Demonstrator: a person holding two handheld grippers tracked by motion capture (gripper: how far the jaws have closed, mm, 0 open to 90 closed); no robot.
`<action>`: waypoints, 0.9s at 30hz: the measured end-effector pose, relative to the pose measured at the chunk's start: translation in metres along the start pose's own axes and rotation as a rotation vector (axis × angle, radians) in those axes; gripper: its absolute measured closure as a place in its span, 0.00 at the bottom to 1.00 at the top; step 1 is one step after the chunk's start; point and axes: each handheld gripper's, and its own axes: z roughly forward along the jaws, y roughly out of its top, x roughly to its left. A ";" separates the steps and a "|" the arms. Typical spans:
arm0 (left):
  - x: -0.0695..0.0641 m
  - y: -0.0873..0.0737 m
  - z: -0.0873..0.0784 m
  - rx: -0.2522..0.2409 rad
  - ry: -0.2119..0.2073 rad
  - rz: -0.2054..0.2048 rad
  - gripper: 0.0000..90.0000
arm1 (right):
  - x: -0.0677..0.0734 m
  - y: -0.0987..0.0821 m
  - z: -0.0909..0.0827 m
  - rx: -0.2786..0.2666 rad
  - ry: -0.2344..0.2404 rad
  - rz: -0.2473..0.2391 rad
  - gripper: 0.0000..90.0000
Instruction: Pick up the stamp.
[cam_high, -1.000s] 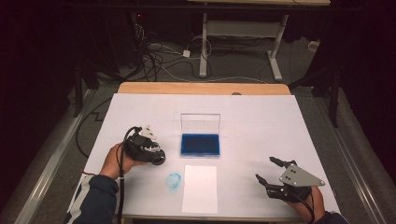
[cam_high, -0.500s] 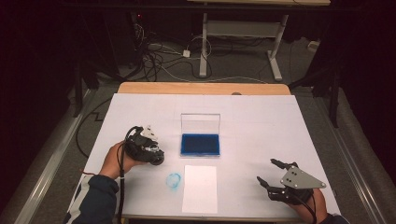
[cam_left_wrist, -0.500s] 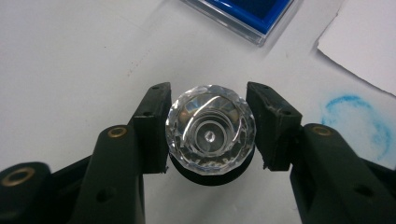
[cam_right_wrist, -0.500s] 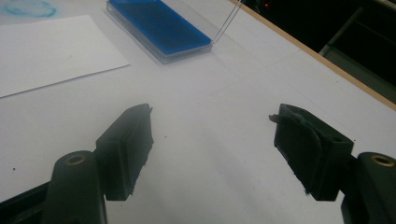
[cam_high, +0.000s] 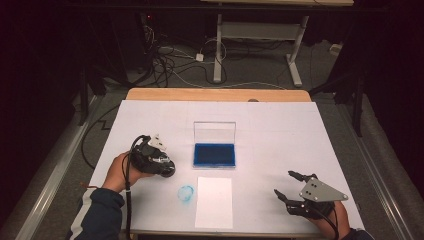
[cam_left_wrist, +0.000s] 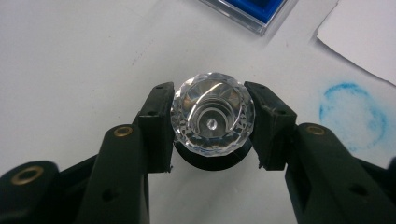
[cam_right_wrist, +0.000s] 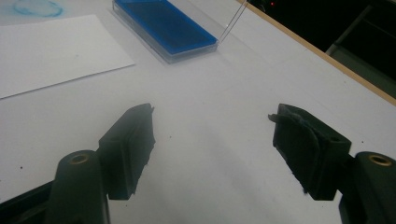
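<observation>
Left gripper clamped, right gripper agape

The room is dark, light falling mainly on the white-covered bench; its wooden edge shows at the far side. Beyond, tangled cables lie on grey floor; a white-legged desk stands behind.

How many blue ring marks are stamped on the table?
1. The single blue ring mark sits on the white table cover, just left of the blank paper sheet and in front of the open ink pad. More could hide under the hands.
</observation>
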 end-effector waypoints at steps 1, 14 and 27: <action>0.000 0.000 0.000 0.000 -0.004 -0.002 0.59 | 0.000 0.000 0.000 0.000 -0.001 -0.002 0.33; -0.004 -0.001 -0.006 -0.030 0.029 0.022 0.60 | 0.001 0.001 -0.001 0.000 -0.002 -0.004 0.34; -0.010 -0.010 -0.020 -0.194 0.060 0.009 0.60 | 0.000 0.001 0.000 0.000 -0.011 0.003 0.34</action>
